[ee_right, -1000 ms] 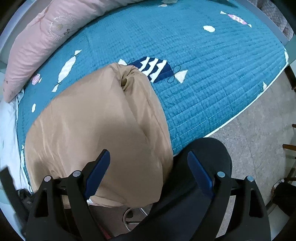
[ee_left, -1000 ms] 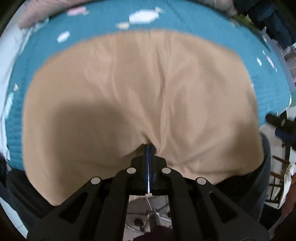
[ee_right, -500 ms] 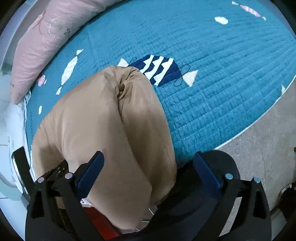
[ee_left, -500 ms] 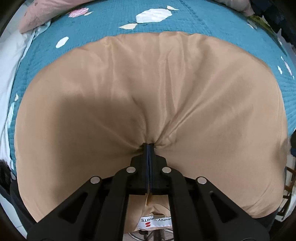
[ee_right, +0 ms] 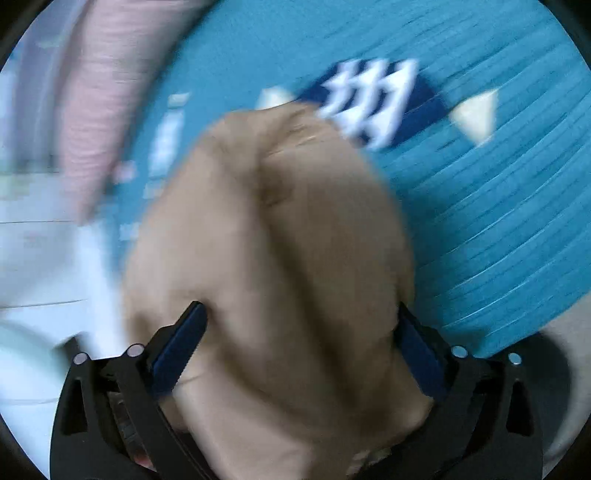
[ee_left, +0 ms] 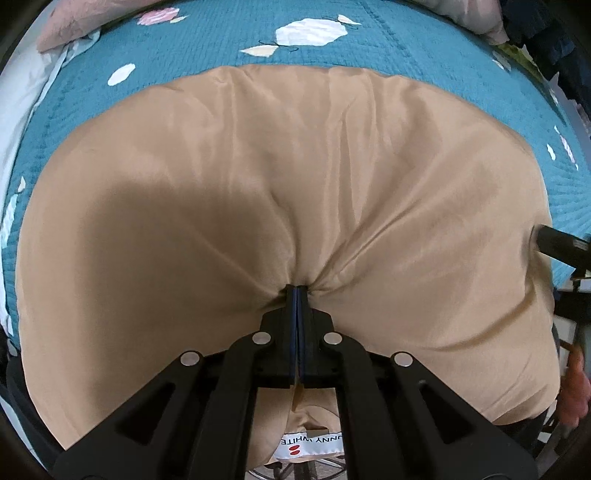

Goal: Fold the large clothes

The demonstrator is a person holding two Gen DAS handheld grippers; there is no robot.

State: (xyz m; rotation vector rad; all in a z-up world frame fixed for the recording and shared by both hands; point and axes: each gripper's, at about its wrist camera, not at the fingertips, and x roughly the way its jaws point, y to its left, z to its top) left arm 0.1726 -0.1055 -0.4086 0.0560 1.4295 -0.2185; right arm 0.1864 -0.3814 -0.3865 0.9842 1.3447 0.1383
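Left gripper [ee_left: 297, 291] pinched tight on tan garment [ee_left: 258, 177], spread over teal quilt [ee_left: 207, 40]; right gripper [ee_right: 295, 321] wide apart, blurred garment between its fingers

A big bed with a blue-green quilt [ee_left: 207, 48] fills the room, a pink pillow [ee_right: 110, 81] lying at its far left.

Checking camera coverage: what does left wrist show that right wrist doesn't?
Left wrist only: the left gripper shut on a pinch of the tan garment, the white brand label below the fingers, and white candy shapes on the quilt.

Right wrist only: heavily blurred, the right gripper open with fabric between its fingers, plus a navy striped patch and a pink pillow.

Both: the tan garment over the teal quilt.
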